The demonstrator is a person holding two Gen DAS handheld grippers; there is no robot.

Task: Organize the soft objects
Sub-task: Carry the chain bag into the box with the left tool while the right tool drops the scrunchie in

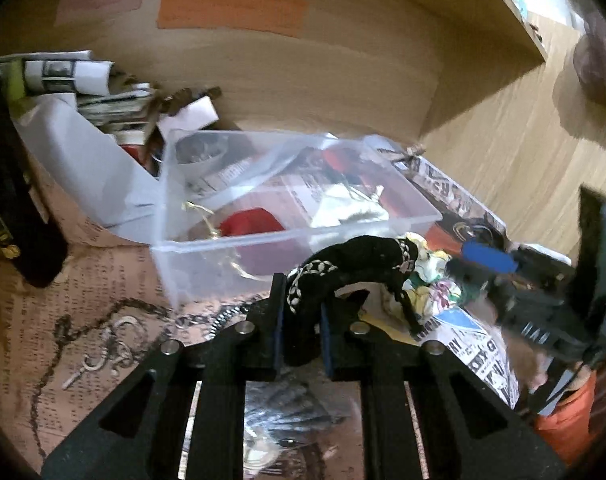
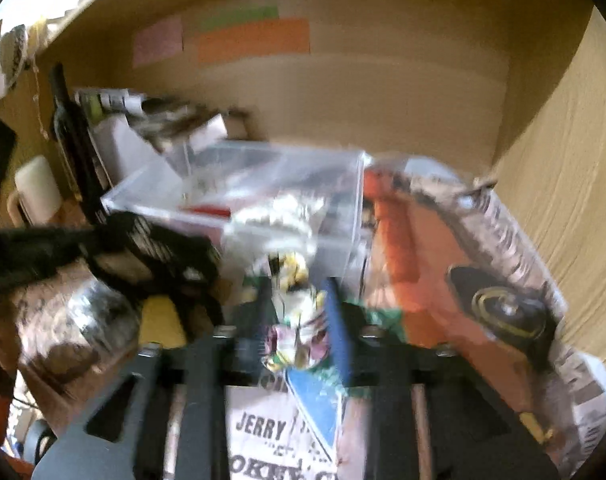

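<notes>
My left gripper is shut on a black cloth pouch with white embroidery, held just in front of a clear plastic bin. The bin holds a red soft item and a pale cloth. My right gripper is shut on a floral printed cloth, below the bin; this view is blurred. The right gripper shows in the left wrist view, touching the floral cloth. The left gripper with the pouch shows at left in the right wrist view.
Newspaper covers the shelf floor. A metal chain and hooks lie at left. Stacked papers and a white box stand behind the bin. A dark bottle stands at left. An orange sheet with a black disc lies at right. Wooden walls enclose the space.
</notes>
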